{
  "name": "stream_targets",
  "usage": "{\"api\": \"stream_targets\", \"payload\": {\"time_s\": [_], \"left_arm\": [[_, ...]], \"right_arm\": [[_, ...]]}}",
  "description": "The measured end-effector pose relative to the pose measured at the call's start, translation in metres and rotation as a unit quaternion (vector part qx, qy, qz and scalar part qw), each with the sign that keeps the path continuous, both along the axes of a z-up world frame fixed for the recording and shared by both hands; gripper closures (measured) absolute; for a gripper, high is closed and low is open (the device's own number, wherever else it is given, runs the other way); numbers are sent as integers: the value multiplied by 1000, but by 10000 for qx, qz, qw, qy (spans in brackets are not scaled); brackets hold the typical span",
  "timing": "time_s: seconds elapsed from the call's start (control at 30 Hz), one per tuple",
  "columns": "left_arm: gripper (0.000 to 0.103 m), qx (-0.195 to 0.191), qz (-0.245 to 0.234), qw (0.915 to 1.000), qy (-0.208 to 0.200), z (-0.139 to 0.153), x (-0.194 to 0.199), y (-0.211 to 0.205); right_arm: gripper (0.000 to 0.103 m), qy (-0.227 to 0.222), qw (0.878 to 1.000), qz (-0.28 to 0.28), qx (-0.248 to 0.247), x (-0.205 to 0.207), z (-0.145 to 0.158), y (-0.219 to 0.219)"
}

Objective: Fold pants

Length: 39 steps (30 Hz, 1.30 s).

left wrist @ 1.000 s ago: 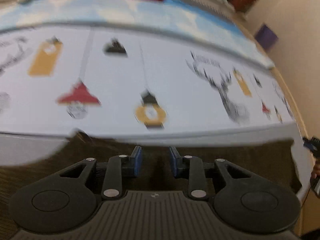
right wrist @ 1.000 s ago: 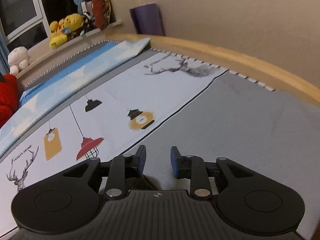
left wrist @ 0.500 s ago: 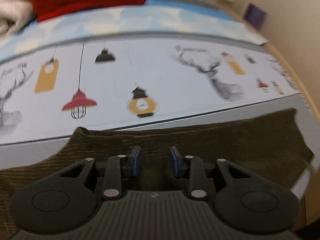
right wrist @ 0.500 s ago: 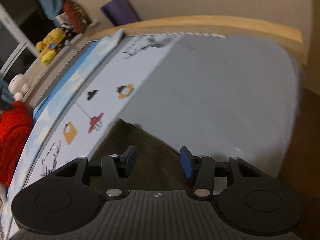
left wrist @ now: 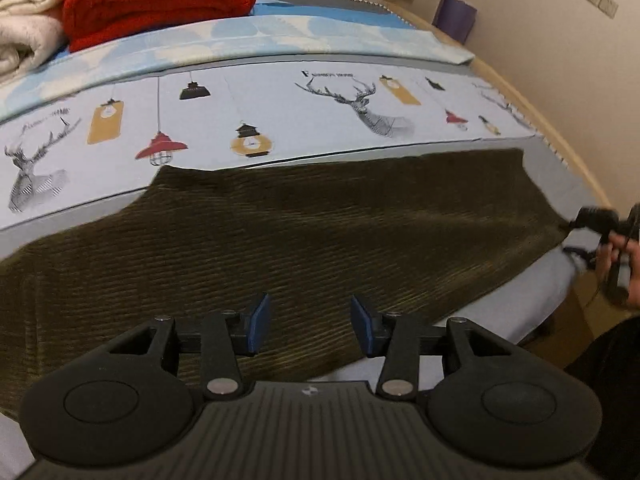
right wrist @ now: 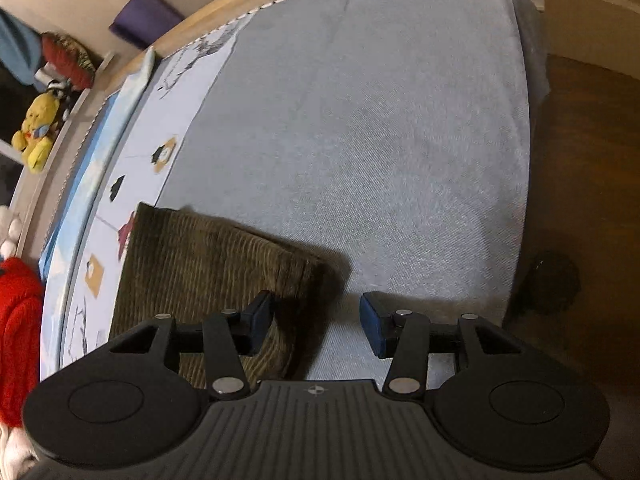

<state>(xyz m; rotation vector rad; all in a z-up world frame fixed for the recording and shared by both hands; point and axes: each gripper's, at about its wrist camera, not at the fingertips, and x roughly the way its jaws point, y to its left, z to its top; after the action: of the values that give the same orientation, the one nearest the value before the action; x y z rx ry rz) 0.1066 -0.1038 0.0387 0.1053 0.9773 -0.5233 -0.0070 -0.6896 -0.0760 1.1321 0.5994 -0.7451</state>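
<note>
since the earlier frames both grippers have pulled back from the cloth, and much more of the pants [left wrist: 304, 236] now shows in the left wrist view — a long stretch of dark olive corduroy lying flat across the bed [right wrist: 360, 140], where a second ago only a strip of it showed. the left gripper [left wrist: 307, 326] hangs over the near edge of the pants; its jaws have just been opening and stand apart with only air between the blue pads [left wrist: 256, 324], the fabric lying below them and not pinched. the right gripper [right wrist: 316, 322] sits at the end of the pants near the bed's edge; its jaws have just been opening too and are apart, nothing clamped, with the corner of the cloth under the left finger and grey sheet under the right. in the left wrist view the right gripper and the hand [left wrist: 622, 256] holding it show at the far right, by the end of the pants. a red blanket [left wrist: 156, 0] and a white one [left wrist: 24, 20] are stacked at the far side — well apart from the pants.
</note>
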Motion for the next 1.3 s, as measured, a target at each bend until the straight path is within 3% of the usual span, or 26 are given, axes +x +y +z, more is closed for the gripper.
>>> {"api": "stream_targets", "payload": {"time_s": [0.07,0.17,0.23,0.4,0.57,0.67,0.83,0.9,0.97,1.3], "left_arm": [[54,155,162,9997,72,-9,5,7],[54,283,476,9982,230,-18,15,23],[54,199,629,9975,252,-18,22,35],[54,142,924,9949,371,-16,28,59],[54,126,1063,9935,391,-15,29,75],[54,115,1065,9935,389,-15,28,80],[54,59,1111,9931,369,-13,28,84],[54,59,1112,9931,370,-13,28,84],[54,68,1096,9933,369,-14,28,83],[54,32,1052,9940,293,-11,26,84]], "right_arm": [[55,-44,9999,-37,-103,6,0,3],[75,38,9997,4,-252,15,1,9],[79,55,9993,-51,-373,18,4,12],[79,53,9971,-133,-745,21,16,25],[79,354,9955,-234,-851,28,13,30],[67,552,9961,-417,-557,27,6,26],[64,639,9957,-283,-606,32,4,26],[67,650,9953,-225,-685,35,4,27],[78,599,9956,-235,-679,34,3,27],[83,414,9937,-491,-920,36,19,40]]}}
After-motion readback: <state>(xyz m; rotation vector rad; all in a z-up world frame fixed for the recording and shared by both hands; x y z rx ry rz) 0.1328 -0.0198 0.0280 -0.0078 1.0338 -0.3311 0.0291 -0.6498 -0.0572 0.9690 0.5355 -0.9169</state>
